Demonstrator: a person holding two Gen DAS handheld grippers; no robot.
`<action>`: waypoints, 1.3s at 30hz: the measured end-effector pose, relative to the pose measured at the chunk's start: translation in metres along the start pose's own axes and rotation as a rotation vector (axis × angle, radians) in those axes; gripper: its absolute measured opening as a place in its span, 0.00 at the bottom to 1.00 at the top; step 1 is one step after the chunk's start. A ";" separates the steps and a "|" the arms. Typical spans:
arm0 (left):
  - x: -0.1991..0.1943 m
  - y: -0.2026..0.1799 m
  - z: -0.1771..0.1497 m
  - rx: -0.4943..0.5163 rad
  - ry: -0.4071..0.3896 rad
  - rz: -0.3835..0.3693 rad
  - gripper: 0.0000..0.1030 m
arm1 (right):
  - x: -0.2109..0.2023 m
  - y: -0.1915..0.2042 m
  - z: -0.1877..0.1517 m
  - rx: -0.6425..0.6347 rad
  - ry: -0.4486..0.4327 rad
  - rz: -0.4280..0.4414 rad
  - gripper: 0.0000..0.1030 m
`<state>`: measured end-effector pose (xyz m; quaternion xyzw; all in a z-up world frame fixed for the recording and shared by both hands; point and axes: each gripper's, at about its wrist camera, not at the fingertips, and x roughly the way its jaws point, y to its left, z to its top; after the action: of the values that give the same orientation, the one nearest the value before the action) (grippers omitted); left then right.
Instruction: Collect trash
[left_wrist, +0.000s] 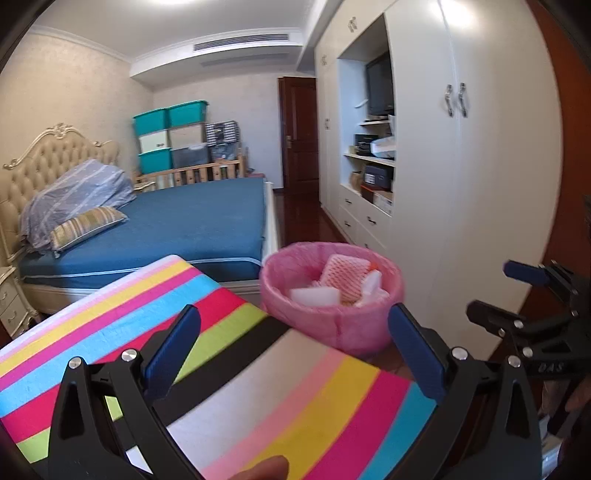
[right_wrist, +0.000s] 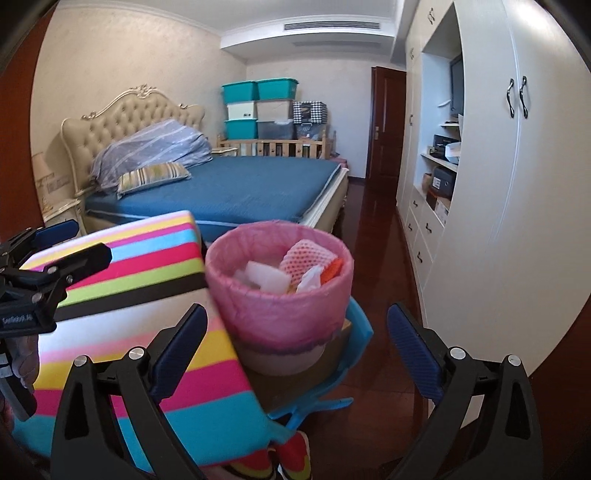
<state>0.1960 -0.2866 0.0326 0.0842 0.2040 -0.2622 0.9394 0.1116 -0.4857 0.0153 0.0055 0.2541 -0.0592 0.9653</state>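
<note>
Striped cloth in bright bands covers the table (left_wrist: 258, 387) filling the lower left of both views, and it looks bare of litter. Over it the left gripper (left_wrist: 295, 354) stands spread wide with nothing between its blue pads; the right gripper (right_wrist: 295, 347) is likewise spread and empty. Beyond, at mid-frame, the pink-lined bin (right_wrist: 277, 314) holds the trash (right_wrist: 295, 269): pink foam netting, white pieces, something orange. Collecting seems largely done.
</note>
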 end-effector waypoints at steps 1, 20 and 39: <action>-0.003 -0.002 -0.005 0.010 -0.002 0.000 0.95 | -0.004 0.001 -0.001 -0.004 -0.004 -0.001 0.90; -0.001 -0.009 -0.016 -0.009 0.022 -0.032 0.95 | -0.022 0.005 0.004 -0.015 -0.051 -0.002 0.90; 0.001 -0.006 -0.017 -0.026 0.012 -0.050 0.95 | -0.020 0.001 0.002 0.000 -0.054 -0.005 0.90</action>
<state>0.1876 -0.2879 0.0165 0.0682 0.2149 -0.2825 0.9324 0.0959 -0.4824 0.0271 0.0035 0.2281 -0.0617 0.9717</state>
